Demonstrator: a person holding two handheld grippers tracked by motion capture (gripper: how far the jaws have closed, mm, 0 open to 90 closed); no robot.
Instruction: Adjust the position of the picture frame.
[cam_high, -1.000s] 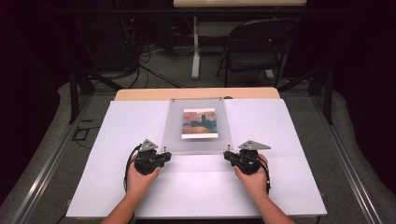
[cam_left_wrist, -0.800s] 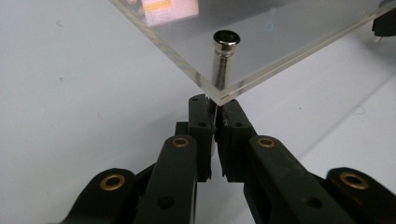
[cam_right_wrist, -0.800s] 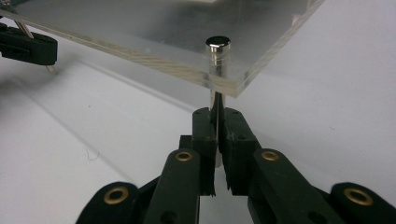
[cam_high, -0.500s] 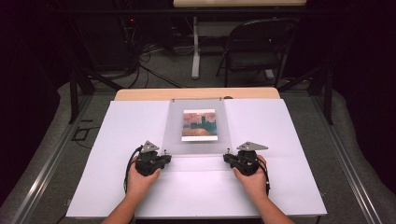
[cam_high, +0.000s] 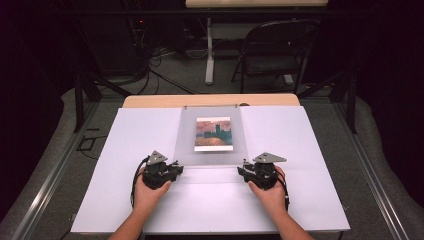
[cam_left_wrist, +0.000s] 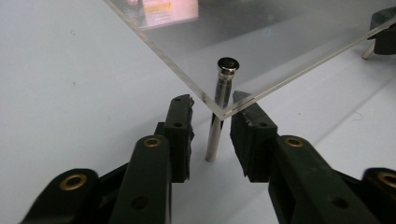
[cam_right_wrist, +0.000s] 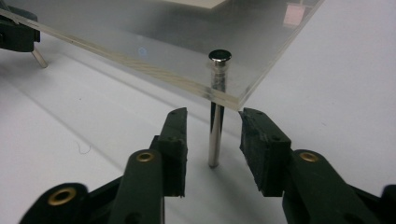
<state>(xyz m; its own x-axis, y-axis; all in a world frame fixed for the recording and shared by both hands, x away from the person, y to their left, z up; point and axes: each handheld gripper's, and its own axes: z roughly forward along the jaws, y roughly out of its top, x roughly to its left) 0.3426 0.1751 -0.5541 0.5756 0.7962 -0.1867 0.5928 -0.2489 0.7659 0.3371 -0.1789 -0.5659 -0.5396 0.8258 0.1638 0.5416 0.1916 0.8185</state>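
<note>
A clear acrylic sheet (cam_high: 212, 154) with a small painting print (cam_high: 213, 133) under it stands raised on the white table on metal pins. My left gripper (cam_high: 176, 169) is at its near left corner. There its jaws (cam_left_wrist: 212, 101) stand apart on either side of the steel pin (cam_left_wrist: 217, 116), pads not touching it. At the near right corner my right gripper (cam_high: 242, 171) does the same, jaws (cam_right_wrist: 215, 115) apart around that corner's pin (cam_right_wrist: 215, 135). Both pairs of jaws have just been opening, each with a pin between them. The sheet's edge (cam_right_wrist: 140, 60) hangs just above the fingertips.
A white board (cam_high: 310, 150) covers the table, whose wooden far edge (cam_high: 210, 100) shows behind the sheet. A folding chair (cam_high: 280, 55) and floor cables (cam_high: 165, 75) lie beyond. The right gripper shows far off (cam_left_wrist: 383, 35) in the left gripper view.
Both hands have stayed at the sheet's near corners. The jaws look slightly wider apart than a second ago. The sheet has not moved.
</note>
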